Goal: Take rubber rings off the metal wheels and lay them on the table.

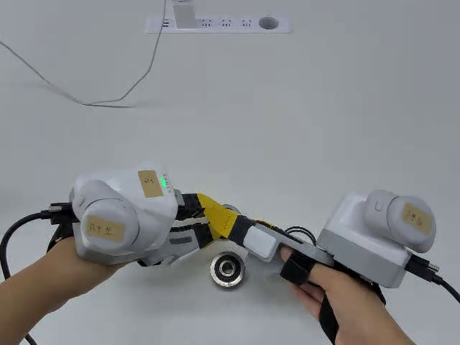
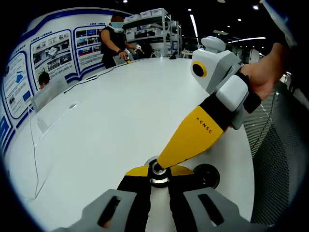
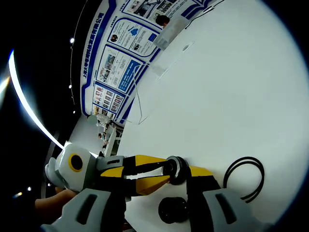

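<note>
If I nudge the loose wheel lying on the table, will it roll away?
Probably not. The wheel lies flat with its bore facing up, so it should slide rather than roll. It looks like solid, shiny metal, so it is likely heavy for its size and slick between jaws.

The right gripper [image 2: 158, 168] bears "KENSC" on a yellow jaw.

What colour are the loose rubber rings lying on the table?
Black. The rubber rings show best in the right gripper view.
</note>
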Demonstrator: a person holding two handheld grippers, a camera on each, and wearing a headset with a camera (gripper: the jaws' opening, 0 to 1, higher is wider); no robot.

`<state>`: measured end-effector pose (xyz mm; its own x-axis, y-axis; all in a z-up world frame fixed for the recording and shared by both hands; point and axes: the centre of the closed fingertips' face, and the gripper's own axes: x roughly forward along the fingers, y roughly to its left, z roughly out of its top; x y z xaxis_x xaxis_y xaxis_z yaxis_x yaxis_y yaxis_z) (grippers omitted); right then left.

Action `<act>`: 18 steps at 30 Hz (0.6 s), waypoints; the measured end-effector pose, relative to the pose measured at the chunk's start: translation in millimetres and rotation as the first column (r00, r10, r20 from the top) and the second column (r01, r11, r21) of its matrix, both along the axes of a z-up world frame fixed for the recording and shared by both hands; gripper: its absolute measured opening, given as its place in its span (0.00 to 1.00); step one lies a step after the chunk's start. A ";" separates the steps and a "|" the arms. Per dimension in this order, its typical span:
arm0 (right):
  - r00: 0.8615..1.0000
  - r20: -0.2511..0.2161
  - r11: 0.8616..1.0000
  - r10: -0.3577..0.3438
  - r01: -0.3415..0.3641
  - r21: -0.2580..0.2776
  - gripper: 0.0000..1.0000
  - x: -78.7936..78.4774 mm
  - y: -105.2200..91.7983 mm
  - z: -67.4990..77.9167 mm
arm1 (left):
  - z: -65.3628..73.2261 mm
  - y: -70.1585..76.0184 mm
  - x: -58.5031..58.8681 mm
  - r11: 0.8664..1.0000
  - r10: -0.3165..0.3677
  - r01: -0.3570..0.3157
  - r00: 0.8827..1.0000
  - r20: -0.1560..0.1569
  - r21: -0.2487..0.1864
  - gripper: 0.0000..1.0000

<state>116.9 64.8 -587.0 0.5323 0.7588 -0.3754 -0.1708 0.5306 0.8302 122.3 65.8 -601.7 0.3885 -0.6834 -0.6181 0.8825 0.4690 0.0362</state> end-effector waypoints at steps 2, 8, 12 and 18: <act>1.000 -0.001 1.000 0.002 -0.002 0.002 0.51 -0.6 0.3 0.2 | 0.1 -0.2 -0.1 1.000 0.000 0.000 1.000 0.000 0.000 0.13; 1.000 -0.008 1.000 0.005 -0.004 0.006 0.51 -1.6 0.7 -0.2 | -0.4 0.2 -0.1 1.000 0.001 -0.001 1.000 0.001 0.002 0.13; 1.000 -0.024 1.000 0.009 -0.009 0.017 0.51 -5.1 3.4 -0.7 | -0.4 0.2 0.0 1.000 0.000 0.000 1.000 0.001 0.003 0.13; 1.000 -0.018 1.000 0.014 -0.013 0.008 0.51 -6.1 3.4 1.0 | -0.2 0.1 -0.1 1.000 0.000 0.000 1.000 0.001 0.002 0.13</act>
